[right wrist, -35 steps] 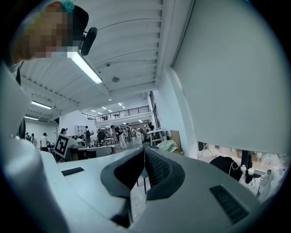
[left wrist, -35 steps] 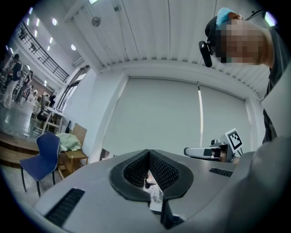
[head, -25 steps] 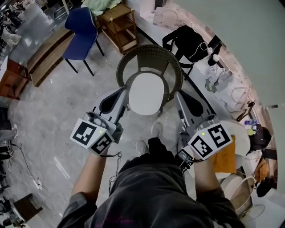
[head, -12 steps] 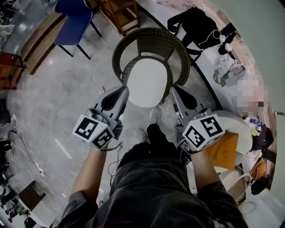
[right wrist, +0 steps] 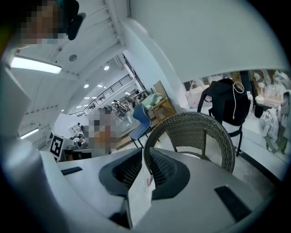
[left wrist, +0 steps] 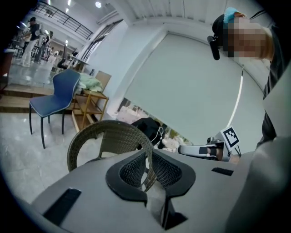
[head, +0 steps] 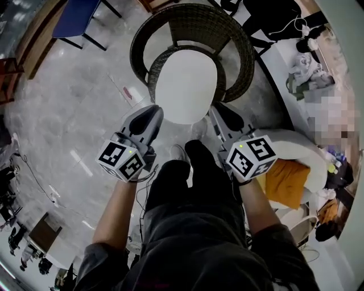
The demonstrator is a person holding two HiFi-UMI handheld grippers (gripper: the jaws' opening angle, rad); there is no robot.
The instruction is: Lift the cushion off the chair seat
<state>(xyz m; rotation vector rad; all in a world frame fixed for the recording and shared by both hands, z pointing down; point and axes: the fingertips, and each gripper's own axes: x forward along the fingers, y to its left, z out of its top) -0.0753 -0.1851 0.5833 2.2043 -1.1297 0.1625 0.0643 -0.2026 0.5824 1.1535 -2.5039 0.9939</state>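
A white oval cushion (head: 185,85) lies on the seat of the brown wicker chair (head: 193,23). Both grippers reach its near edge, the left gripper (head: 154,109) at the left corner and the right gripper (head: 215,109) at the right one. In the right gripper view, the right gripper (right wrist: 146,159) is shut on a white flap of the cushion (right wrist: 141,195) with a small label. In the left gripper view, the left gripper (left wrist: 148,157) has its jaws opening, a slim gap between the pads, and white cushion fabric (left wrist: 155,200) still lies low between them. Past each pair of jaws stands the chair back (left wrist: 104,132) (right wrist: 195,123).
A blue chair (head: 74,17) (left wrist: 57,95) and a wooden shelf (left wrist: 88,104) stand to the far left. A black backpack (head: 267,14) (right wrist: 227,104) sits behind the wicker chair. An orange item (head: 287,182) lies at the right. The person's legs and shoes (head: 193,165) are between the grippers.
Both grippers have sunk with the cushion's near edge down to the chair seat. The chair and cushion now fill more of the head view.
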